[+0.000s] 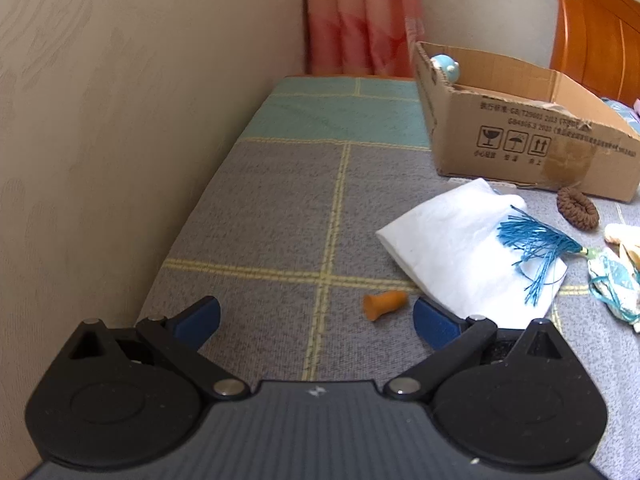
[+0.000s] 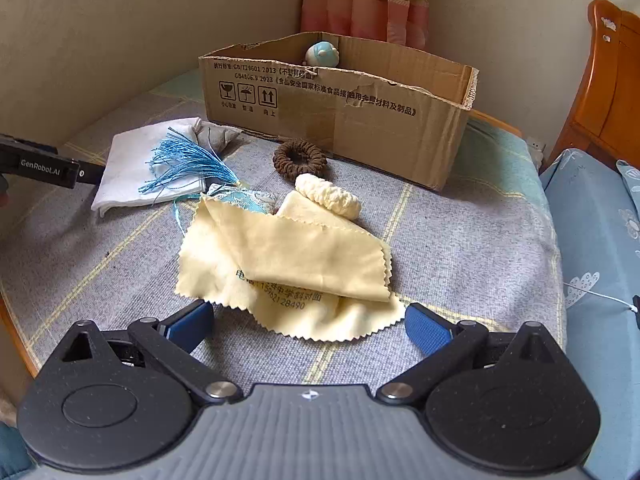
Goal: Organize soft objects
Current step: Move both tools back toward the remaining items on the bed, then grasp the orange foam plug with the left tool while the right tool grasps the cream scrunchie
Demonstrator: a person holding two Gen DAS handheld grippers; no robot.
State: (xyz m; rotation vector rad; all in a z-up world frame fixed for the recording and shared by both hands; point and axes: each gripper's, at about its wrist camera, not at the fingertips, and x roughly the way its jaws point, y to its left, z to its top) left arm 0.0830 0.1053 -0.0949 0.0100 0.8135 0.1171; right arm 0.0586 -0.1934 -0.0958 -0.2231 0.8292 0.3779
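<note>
Soft things lie on a grey checked mat (image 2: pixel 460 240) in front of an open cardboard box (image 2: pixel 384 128) that holds a pale blue plush toy (image 2: pixel 322 54). A folded yellow cloth (image 2: pixel 288 268) lies just beyond my open right gripper (image 2: pixel 308 322). Behind it are a cream scrunchie (image 2: pixel 328 196), a brown scrunchie (image 2: pixel 300 159), a blue tassel (image 2: pixel 188 164) and a white folded cloth (image 2: pixel 128 168). My open left gripper (image 1: pixel 316 320) hovers over the mat, with a small orange piece (image 1: pixel 384 305) between its fingertips and the white cloth (image 1: pixel 452 248) by its right finger.
A beige wall (image 1: pixel 120 140) runs along the mat's left edge, with a pink curtain (image 1: pixel 360 20) in the corner. A wooden headboard (image 2: pixel 612 80) and blue bedding (image 2: pixel 600 240) lie to the right. A small grey pouch (image 2: pixel 218 138) rests by the box.
</note>
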